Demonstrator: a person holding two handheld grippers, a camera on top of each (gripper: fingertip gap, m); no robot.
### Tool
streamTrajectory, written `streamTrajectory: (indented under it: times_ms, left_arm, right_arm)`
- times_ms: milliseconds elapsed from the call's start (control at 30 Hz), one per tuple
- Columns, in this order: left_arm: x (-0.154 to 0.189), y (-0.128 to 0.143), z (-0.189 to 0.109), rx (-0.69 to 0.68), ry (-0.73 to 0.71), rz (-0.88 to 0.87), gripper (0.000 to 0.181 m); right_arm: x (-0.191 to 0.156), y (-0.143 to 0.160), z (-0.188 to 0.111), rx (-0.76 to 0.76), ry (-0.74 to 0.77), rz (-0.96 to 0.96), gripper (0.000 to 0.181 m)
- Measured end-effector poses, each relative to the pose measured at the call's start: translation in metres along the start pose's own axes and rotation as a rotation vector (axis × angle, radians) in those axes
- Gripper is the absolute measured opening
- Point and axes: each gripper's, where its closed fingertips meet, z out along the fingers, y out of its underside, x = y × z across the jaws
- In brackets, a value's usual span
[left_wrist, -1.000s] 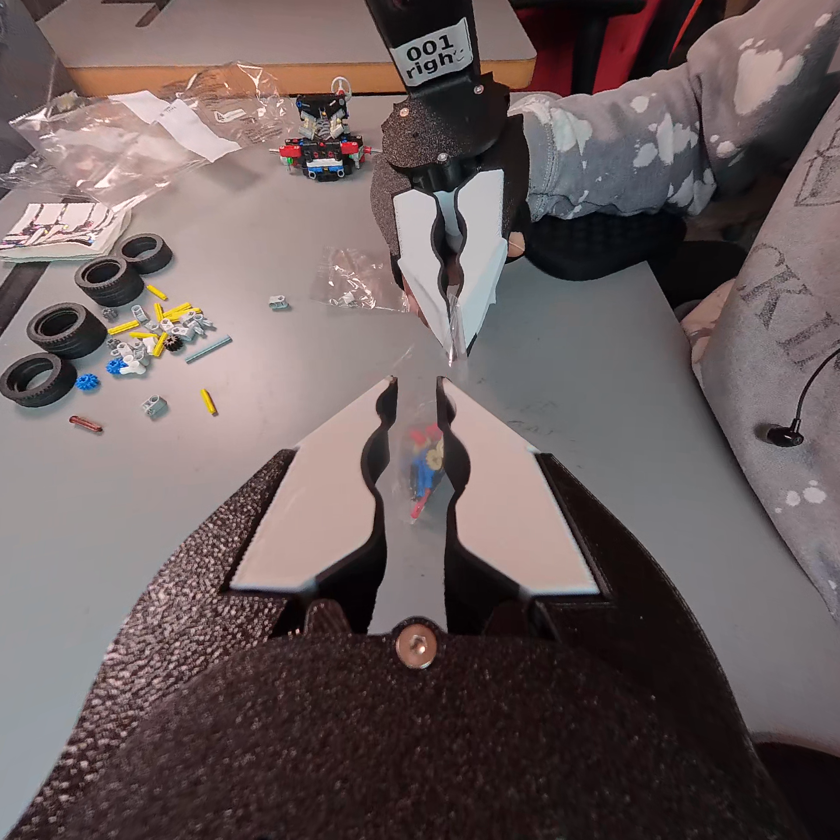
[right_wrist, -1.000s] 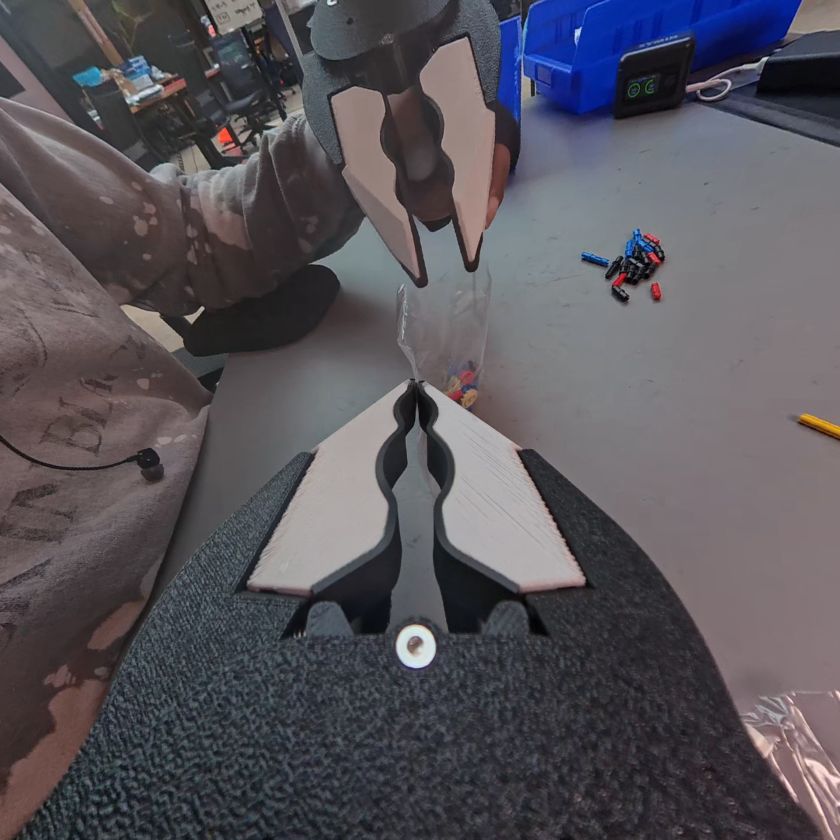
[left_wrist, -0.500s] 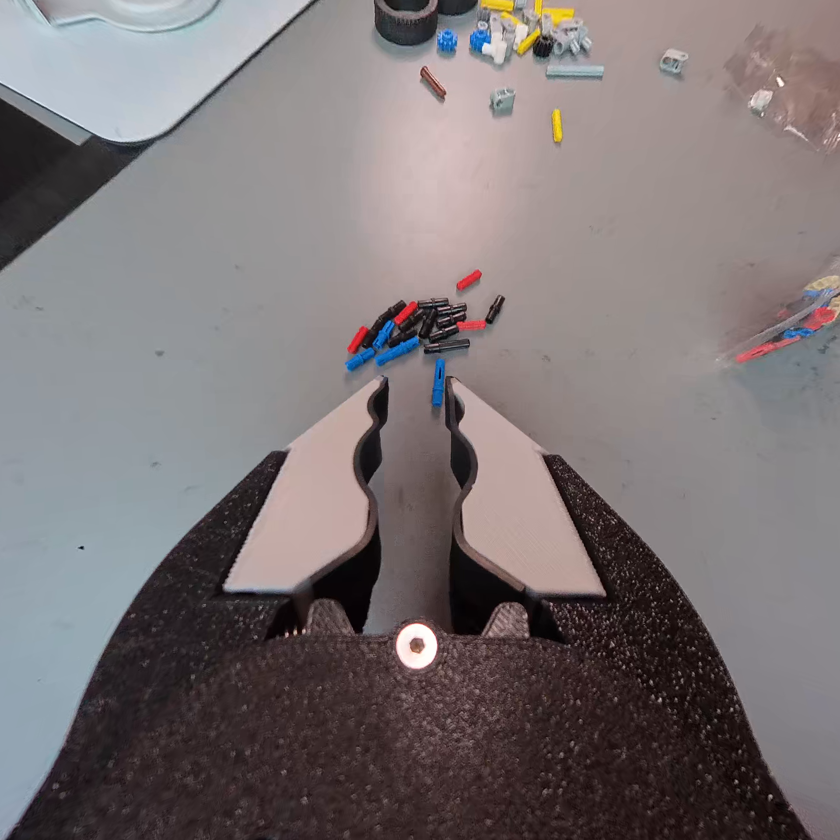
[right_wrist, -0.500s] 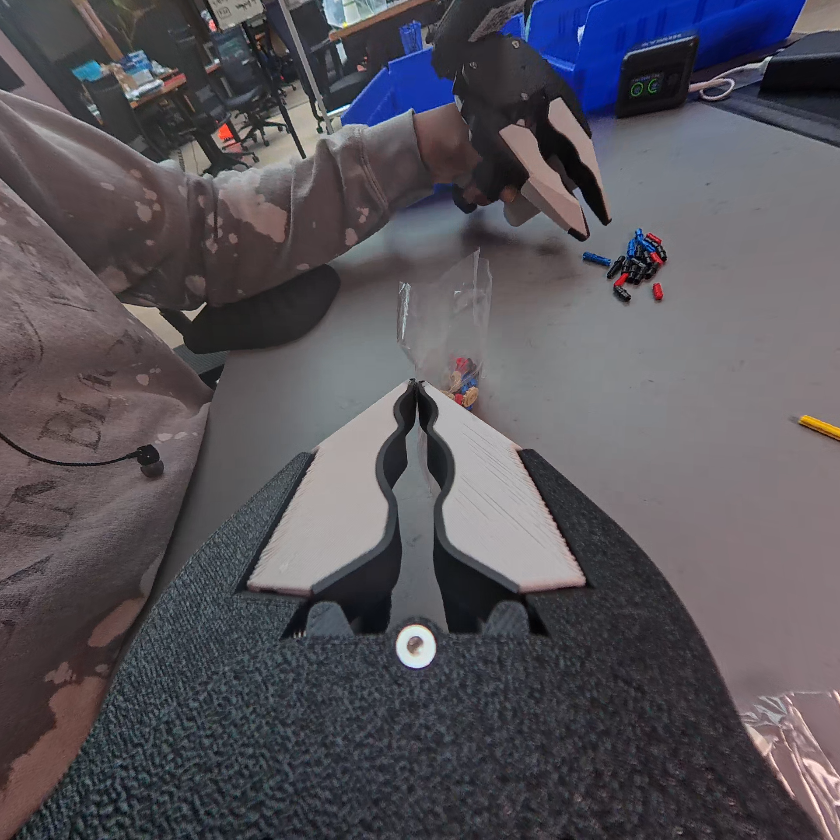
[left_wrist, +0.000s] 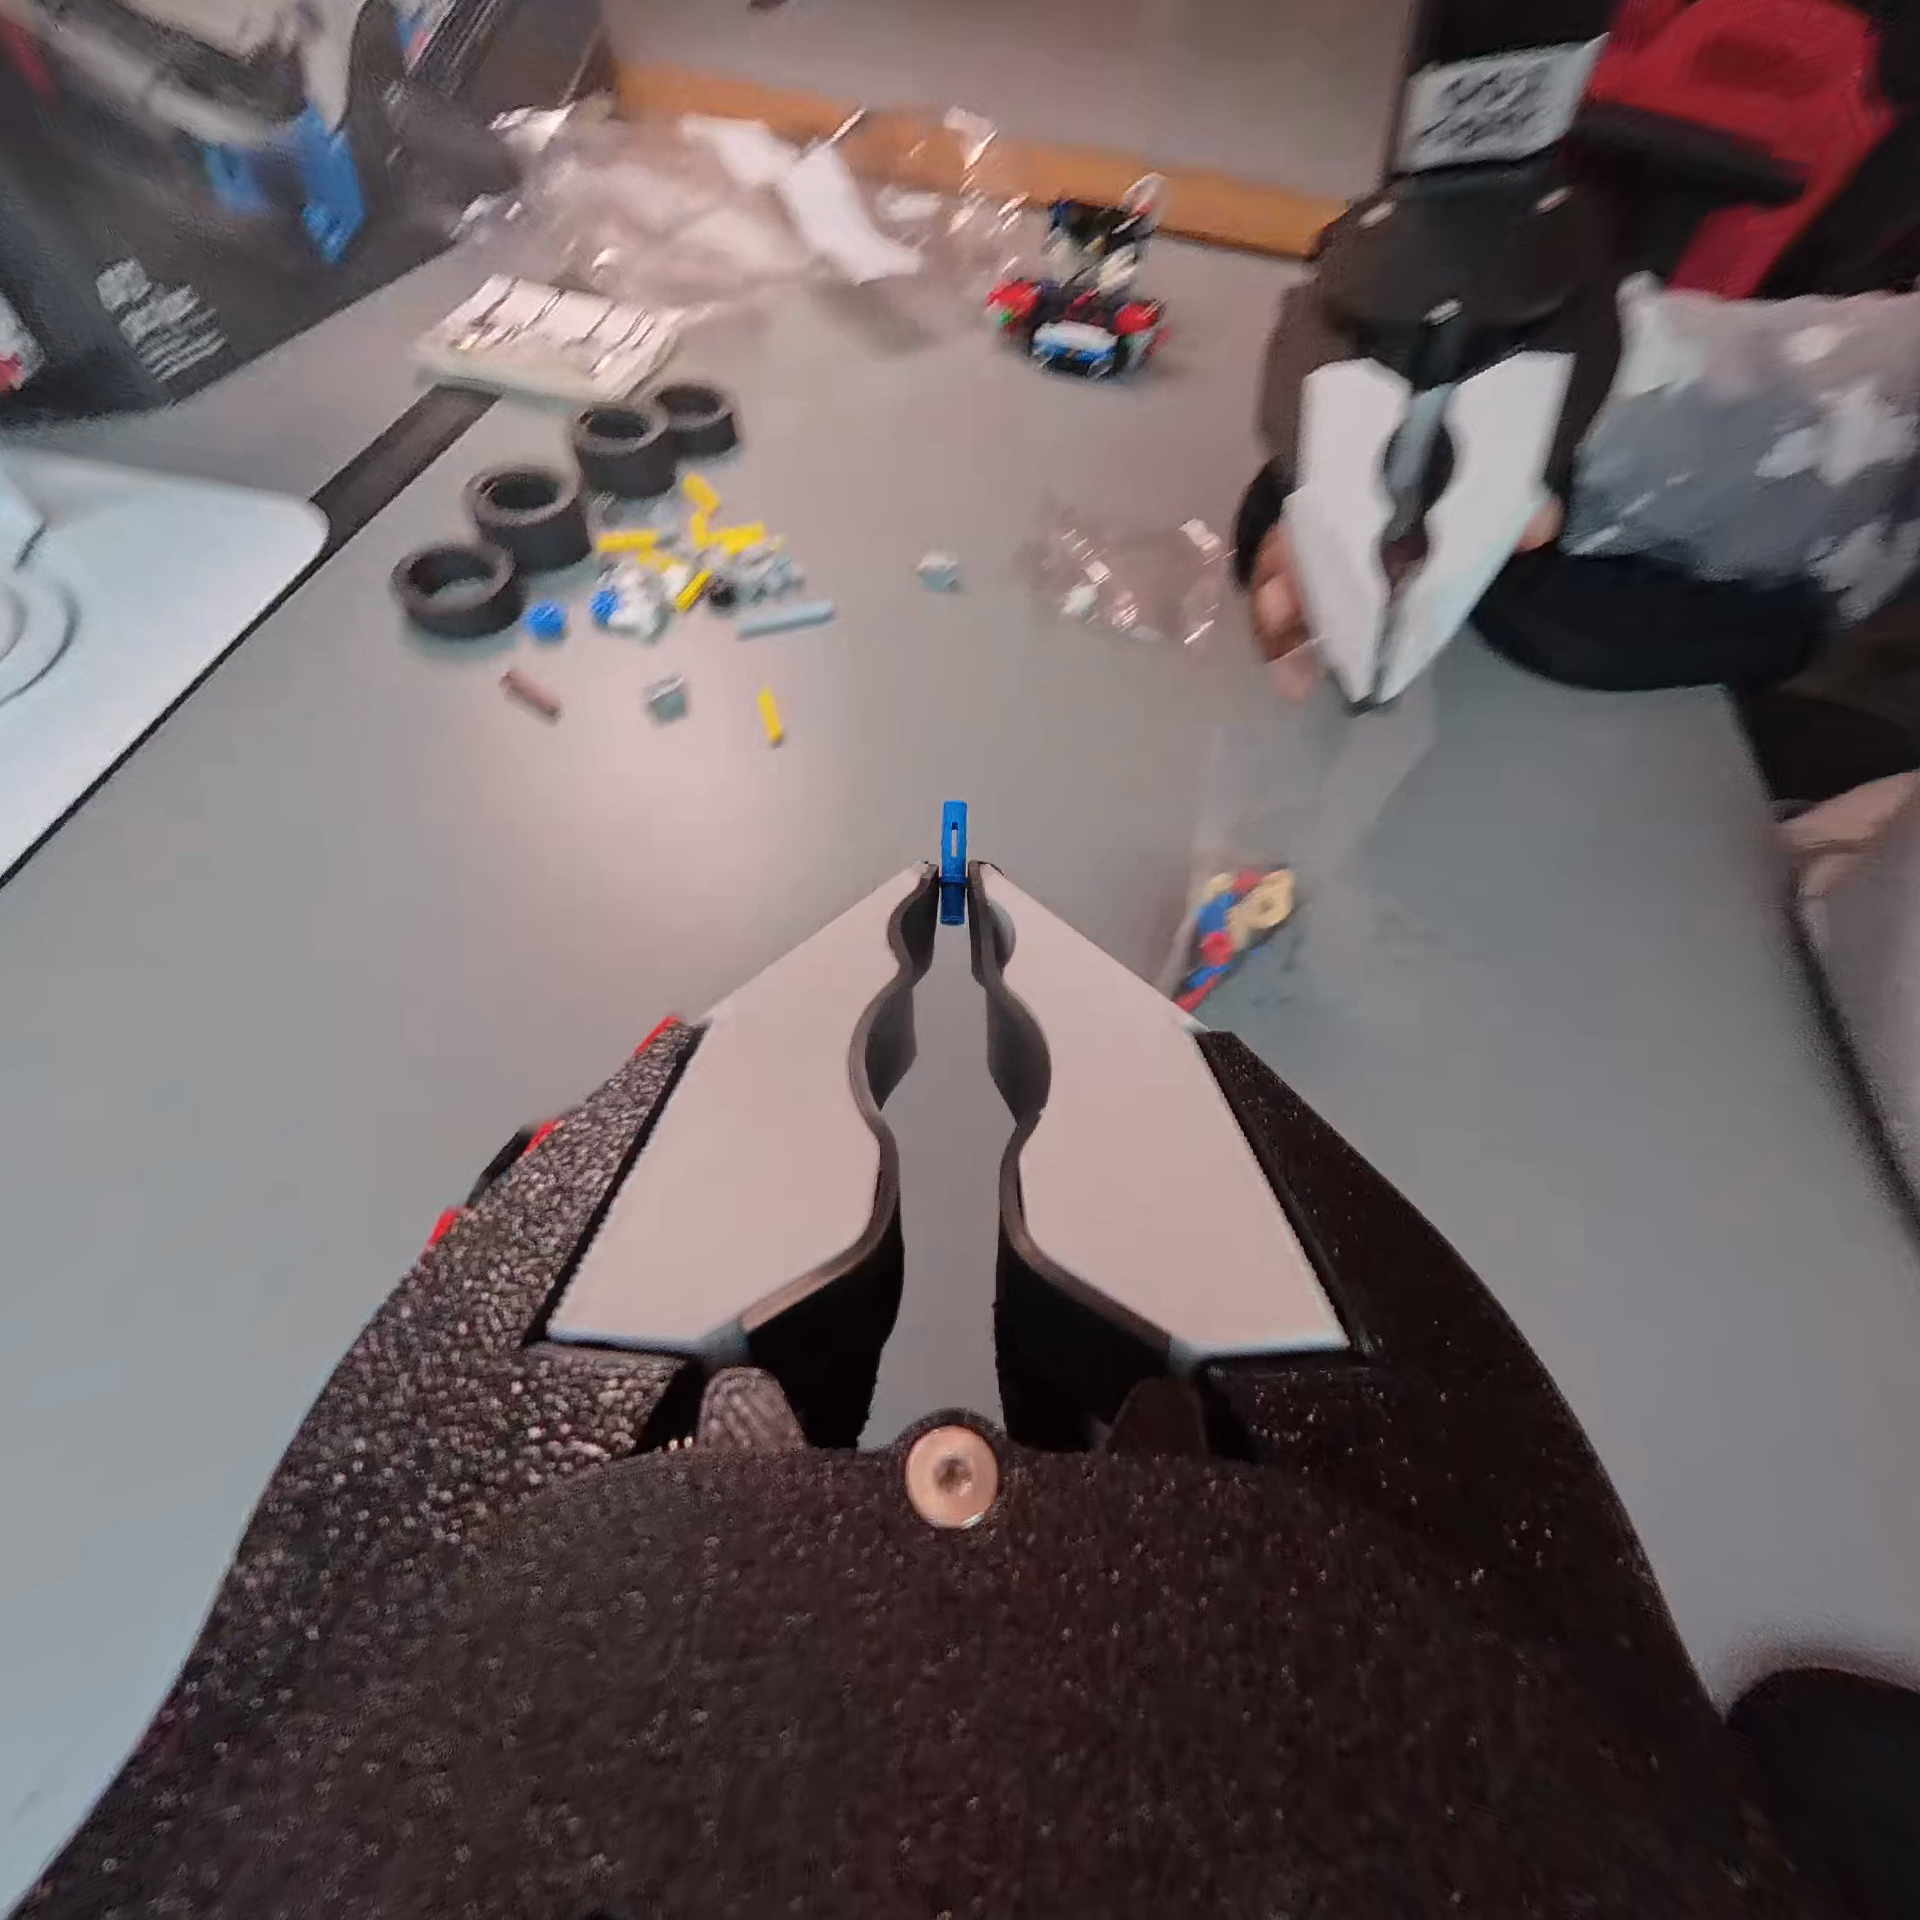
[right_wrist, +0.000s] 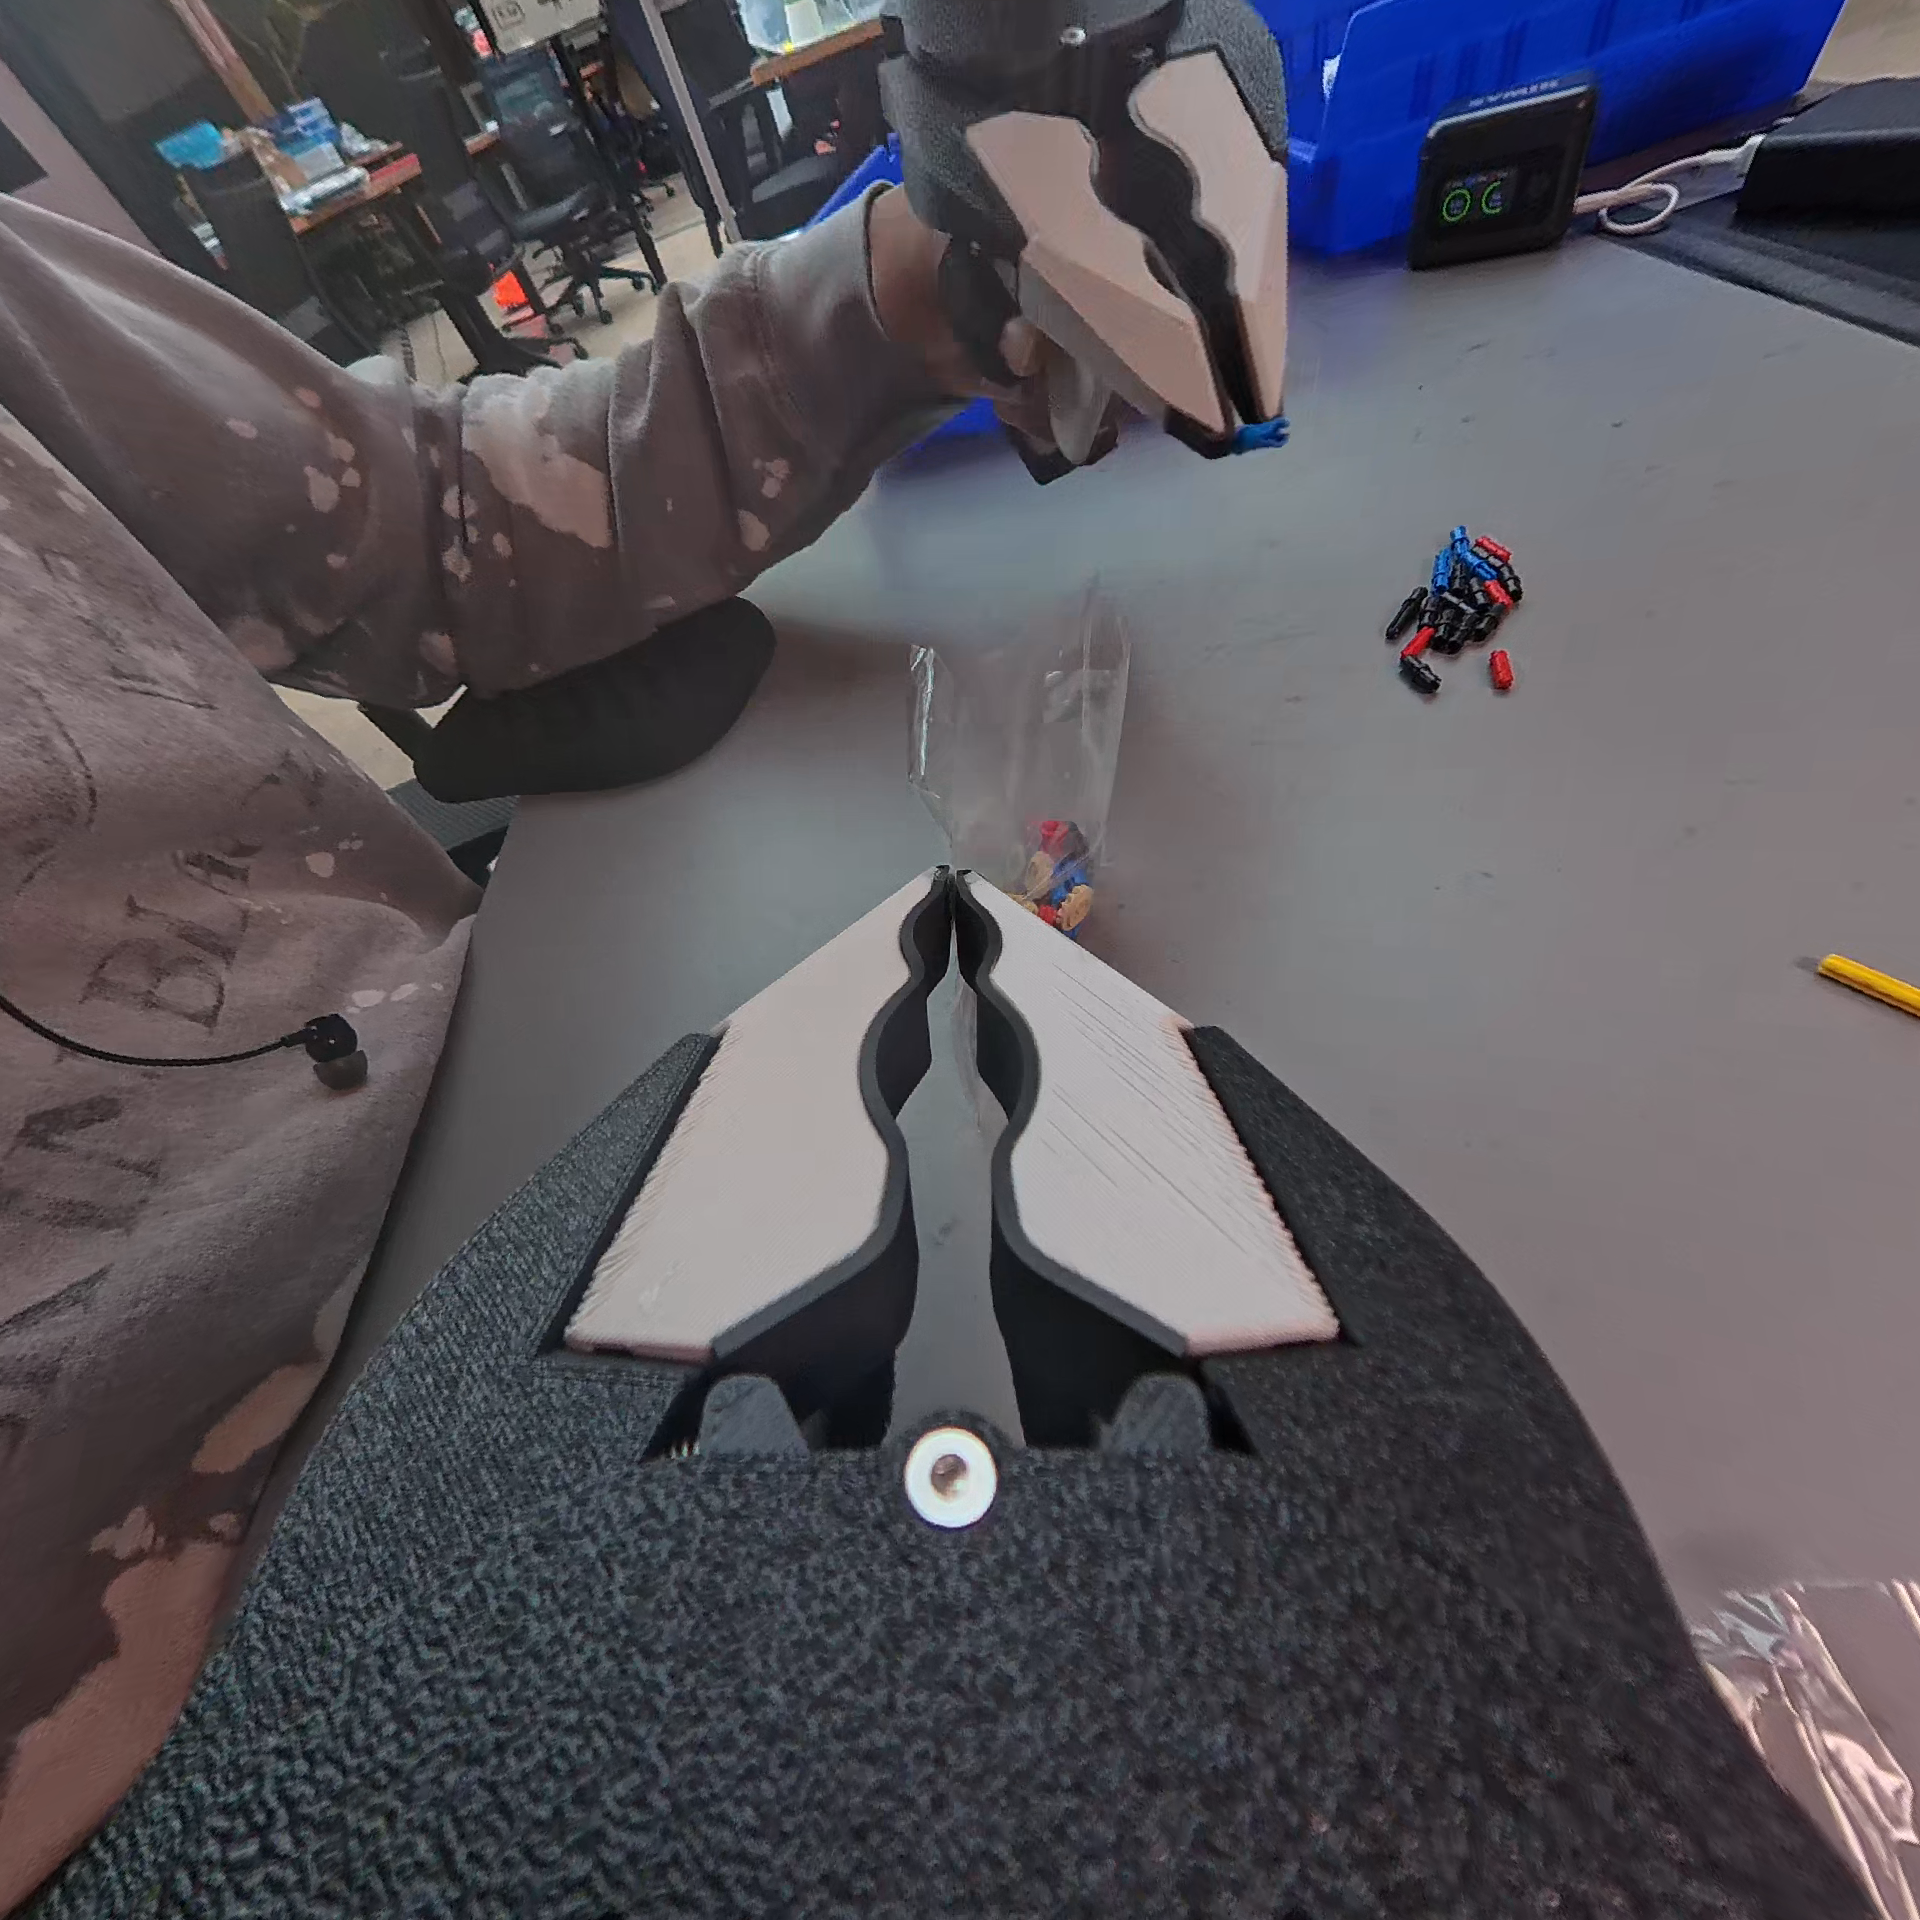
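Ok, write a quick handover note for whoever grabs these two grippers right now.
Left gripper: shut on a blue pin, held above the grey table.
Right gripper: shut on the edge of a clear bag with small coloured parts at its bottom.
Loose pile of pins lies on the table beyond the bag.
Four black tyres and small parts lie farther off.

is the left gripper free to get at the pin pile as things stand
Probably not yet: the left gripper is shut on a blue pin. The way to the pin pile looks clear, with bare table around it.
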Motion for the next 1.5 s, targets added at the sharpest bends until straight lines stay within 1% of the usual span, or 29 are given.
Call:
streamTrajectory:
  times_ms: [33, 67, 167, 233, 300, 367, 400, 433, 467, 533, 600, 667, 767, 867, 1000, 1067, 1167, 1233, 1333, 1400, 1500]
  left_arm:
    - [0.018, -0.010, 0.007, 0.020, 0.060, 0.024, 0.005]
    - [0.034, -0.015, 0.015, 0.014, 0.104, 0.054, 0.005]
    - [0.062, -0.010, 0.036, -0.065, 0.162, 0.129, 0.006]
    - [0.069, -0.009, 0.041, -0.079, 0.172, 0.153, 0.006]
    - [0.064, -0.011, 0.039, -0.064, 0.161, 0.140, 0.011]
    - [0.047, -0.015, 0.029, -0.013, 0.119, 0.085, 0.016]
    - [0.031, -0.015, 0.022, 0.013, 0.070, 0.050, 0.017]
    - [0.008, -0.010, 0.014, 0.023, -0.009, 0.011, 0.018]
    - [-0.019, 0.000, 0.006, 0.014, -0.107, -0.036, 0.018]
    - [-0.064, 0.032, -0.012, -0.050, -0.266, -0.126, 0.022]
    - [-0.090, 0.063, -0.024, -0.126, -0.351, -0.177, 0.025]
    - [-0.102, 0.083, -0.029, -0.178, -0.387, -0.193, 0.029]
    - [-0.110, 0.097, -0.029, -0.240, -0.396, -0.180, 0.036]
    - [-0.112, 0.103, -0.025, -0.275, -0.361, -0.169, 0.042]
    - [-0.118, 0.107, -0.022, -0.317, -0.334, -0.156, 0.044]
    - [-0.119, 0.107, -0.022, -0.326, -0.313, -0.154, 0.042]
    - [-0.125, 0.107, -0.025, -0.337, -0.294, -0.158, 0.030]
    - [-0.128, 0.108, -0.025, -0.344, -0.290, -0.153, 0.026]
    - [-0.126, 0.108, -0.025, -0.364, -0.288, -0.116, 0.020]
    - [-0.122, 0.108, -0.023, -0.372, -0.278, -0.086, 0.010]
    - [-0.120, 0.108, -0.022, -0.385, -0.283, -0.057, 0.005]
  right_arm:
    - [-0.001, 0.000, 0.000, 0.001, -0.002, -0.002, 0.000]
    - [-0.001, 0.000, 0.000, 0.000, -0.003, -0.006, 0.000]
    - [-0.003, 0.000, 0.001, -0.002, -0.006, -0.018, 0.000]
    - [-0.004, 0.000, 0.002, -0.002, -0.010, -0.020, 0.000]
    - [-0.004, 0.000, 0.002, -0.003, -0.010, -0.023, 0.000]
    - [-0.004, 0.000, 0.001, -0.003, -0.011, -0.023, 0.000]
    - [-0.005, 0.000, 0.002, -0.003, -0.012, -0.022, 0.000]
    - [-0.005, 0.000, 0.002, -0.002, -0.014, -0.021, 0.000]
    - [-0.005, 0.001, 0.002, -0.002, -0.016, -0.021, 0.000]
    - [-0.006, 0.001, 0.003, -0.004, -0.019, -0.024, 0.000]
    - [-0.006, 0.001, 0.003, -0.003, -0.023, -0.023, 0.000]
    - [-0.007, 0.001, 0.004, 0.000, -0.029, -0.016, 0.000]
    - [-0.007, 0.001, 0.005, 0.002, -0.040, -0.005, 0.000]
    - [-0.007, 0.002, 0.006, 0.000, -0.046, -0.003, 0.000]
    - [-0.007, 0.003, 0.005, 0.000, -0.048, 0.001, 0.000]
    - [-0.007, 0.003, 0.005, 0.002, -0.048, 0.003, 0.000]
    - [-0.006, 0.003, 0.003, 0.003, -0.046, 0.008, 0.000]
    - [-0.005, 0.003, 0.003, 0.004, -0.043, 0.009, 0.000]
    - [-0.003, 0.003, 0.002, 0.003, -0.040, 0.010, 0.000]
    - [-0.003, 0.003, 0.002, 0.003, -0.040, 0.011, 0.000]
    - [-0.004, 0.004, 0.003, 0.000, -0.041, 0.007, 0.000]
